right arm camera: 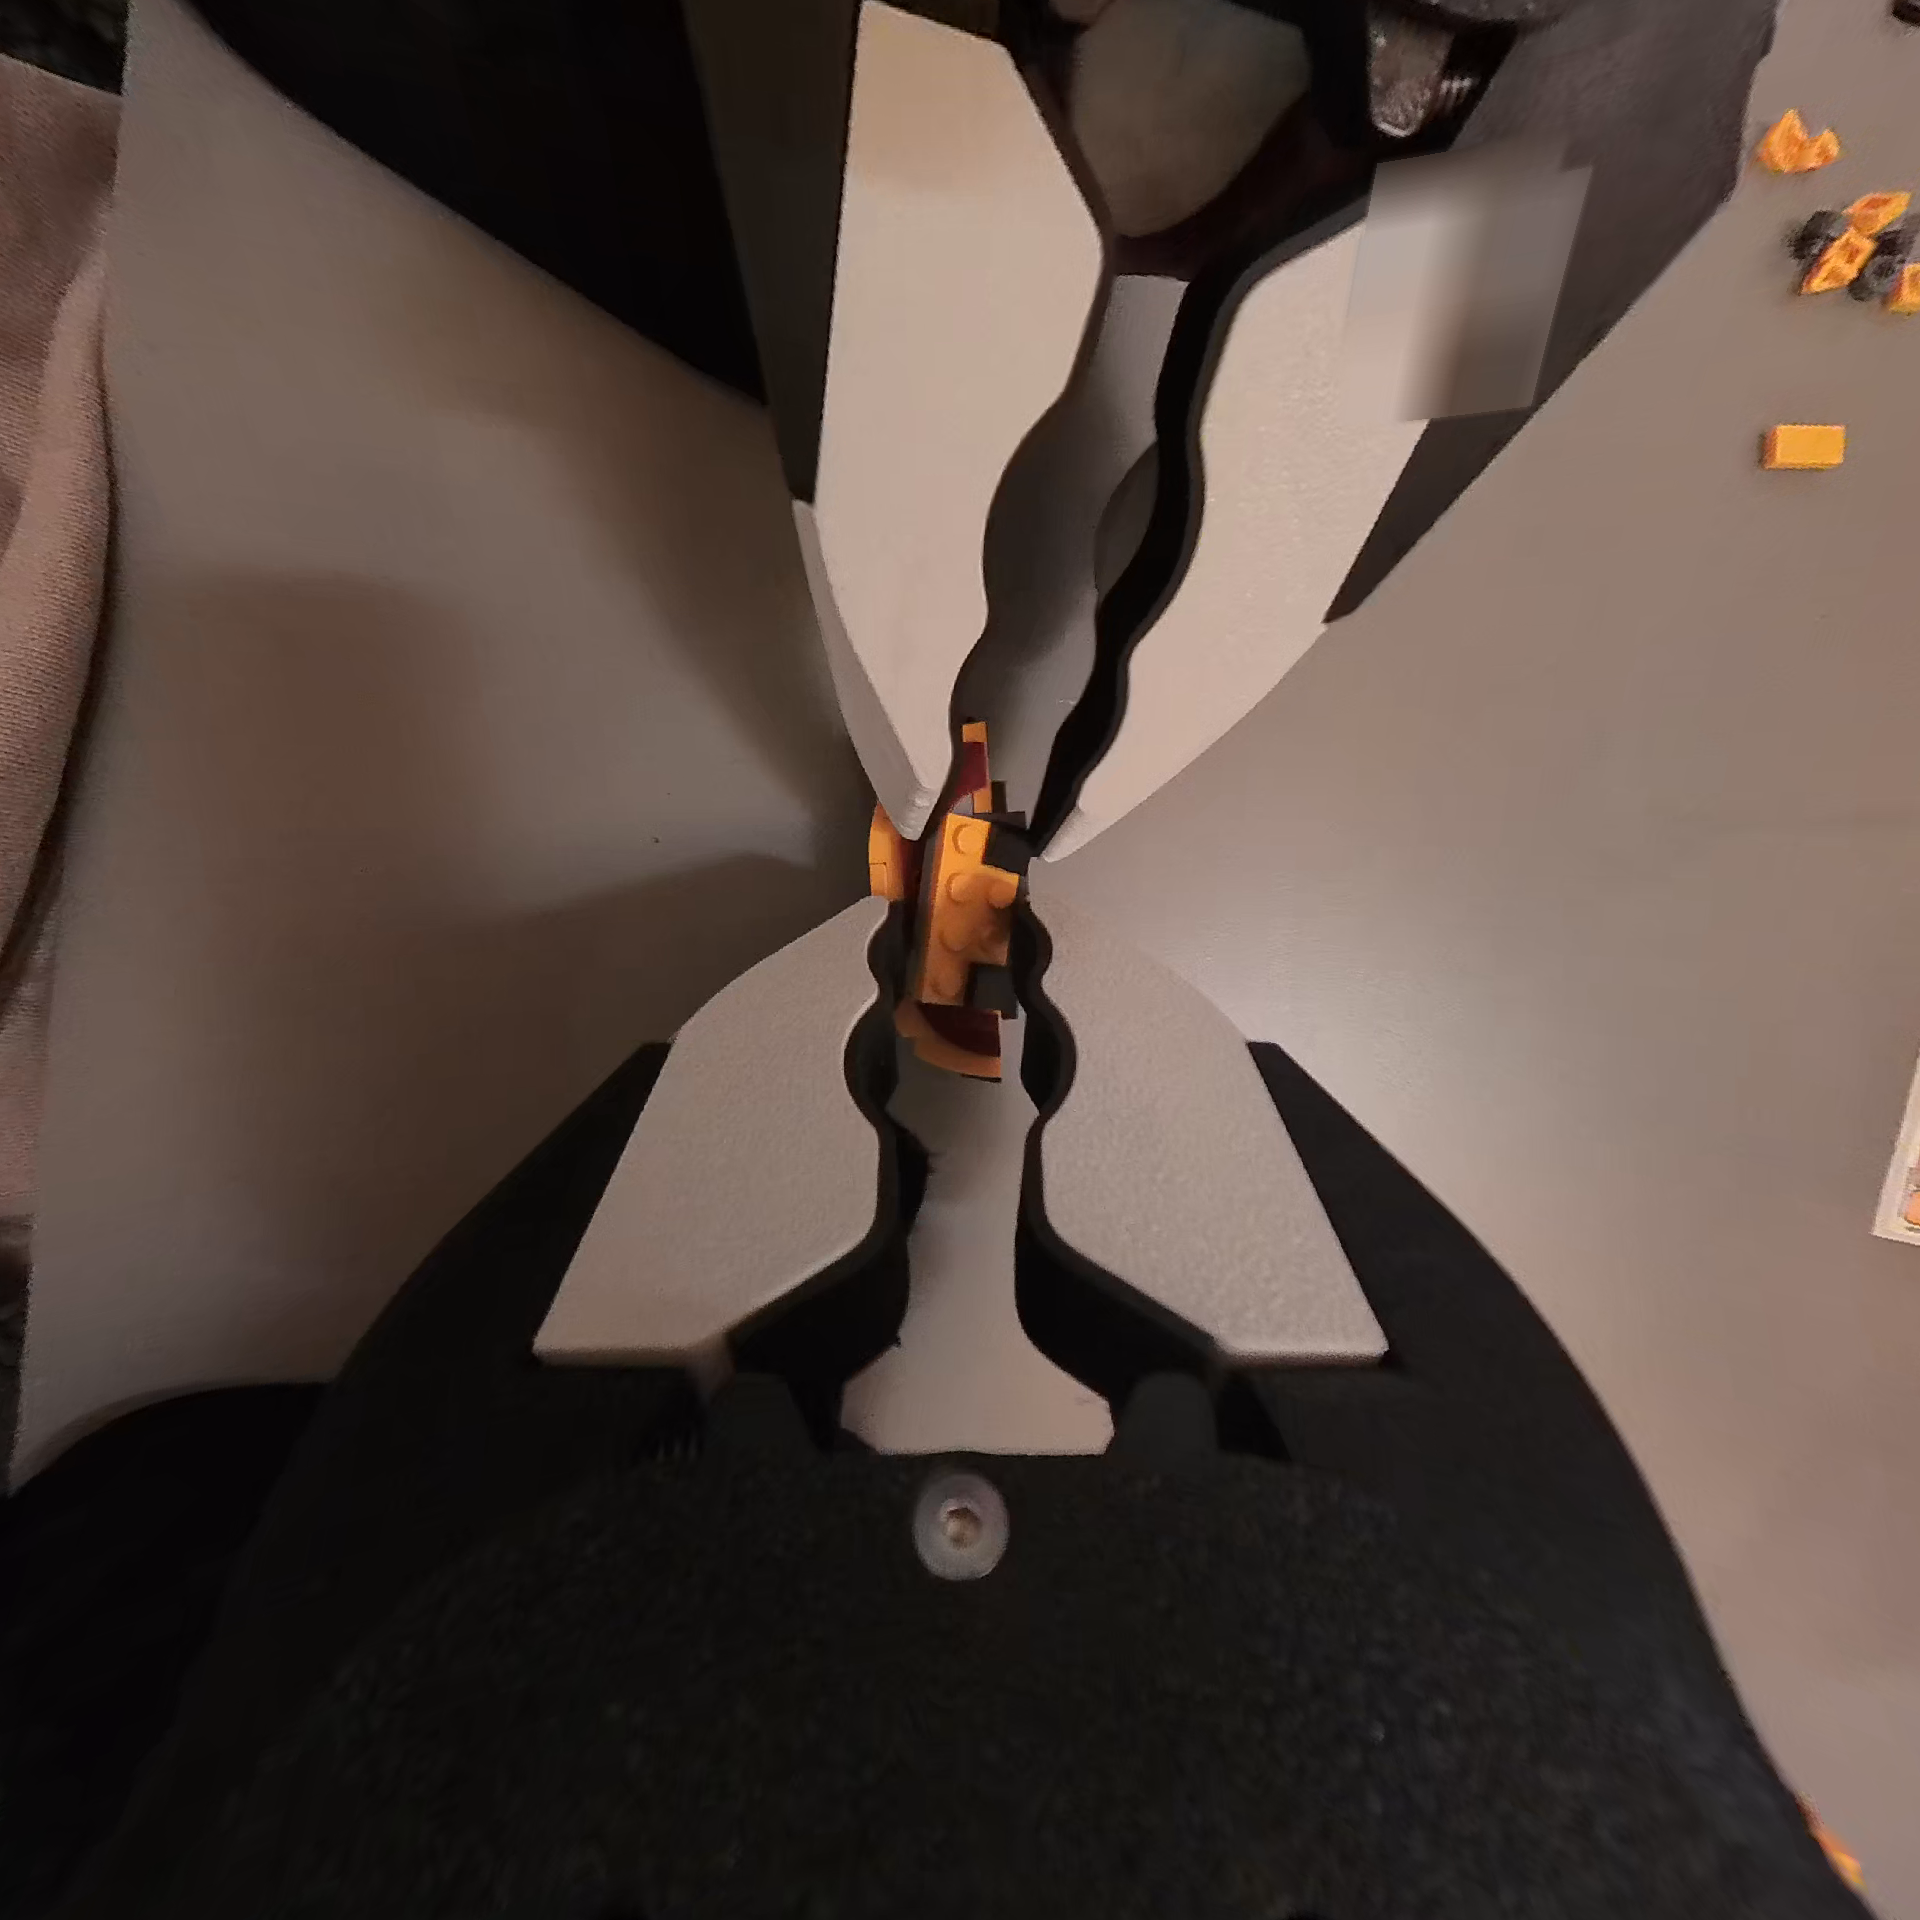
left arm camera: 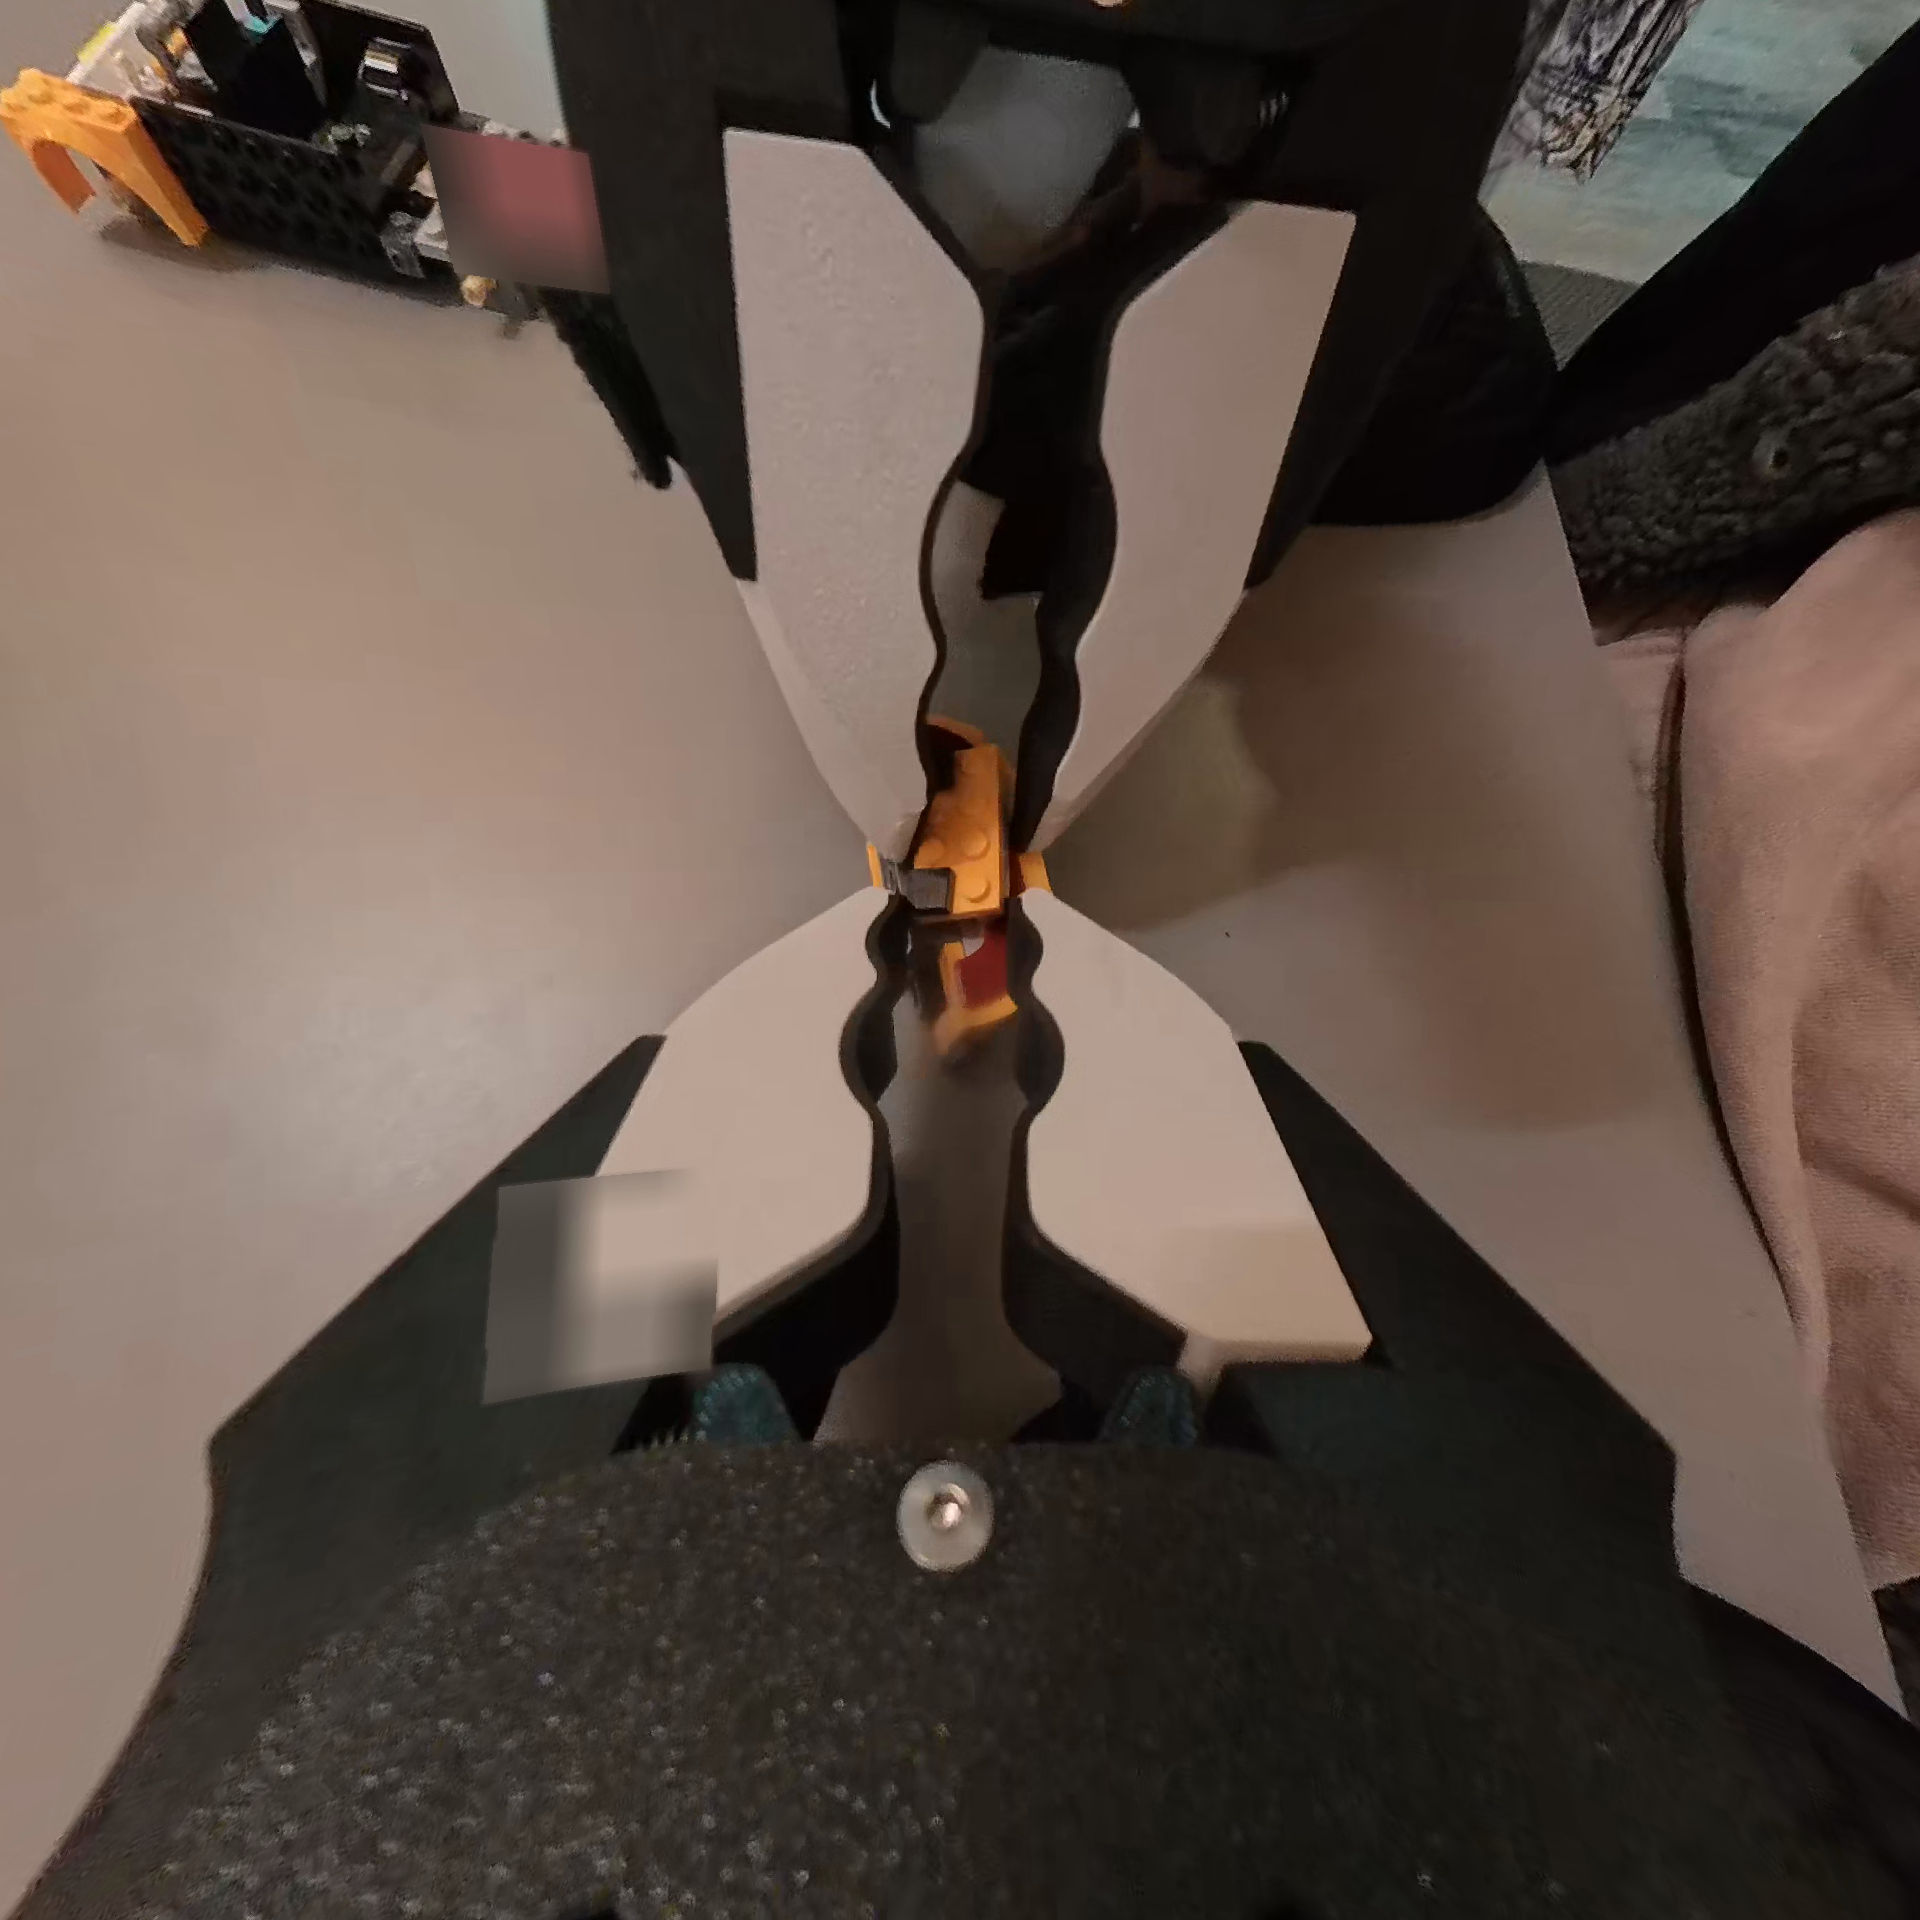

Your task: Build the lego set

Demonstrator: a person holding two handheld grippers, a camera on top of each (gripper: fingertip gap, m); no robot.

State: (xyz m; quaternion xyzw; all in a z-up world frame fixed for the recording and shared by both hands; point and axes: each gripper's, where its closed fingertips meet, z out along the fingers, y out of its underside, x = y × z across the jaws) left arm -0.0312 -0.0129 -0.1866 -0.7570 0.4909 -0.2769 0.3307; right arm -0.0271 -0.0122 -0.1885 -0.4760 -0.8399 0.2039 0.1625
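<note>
The left gripper [left arm camera: 954, 925] and the right gripper [right arm camera: 961, 914] both pinch one small orange sub-assembly [left arm camera: 961, 836] – light, stiff, probably easily snapped apart – best held on its flat sides.

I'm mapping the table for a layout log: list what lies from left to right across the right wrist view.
Pinkish cloth at the left edge → small orange lego assembly clamped between both grippers' tips at centre → single orange brick on the table → cluster of loose orange and black pieces → paper sheet at the right edge.
</note>
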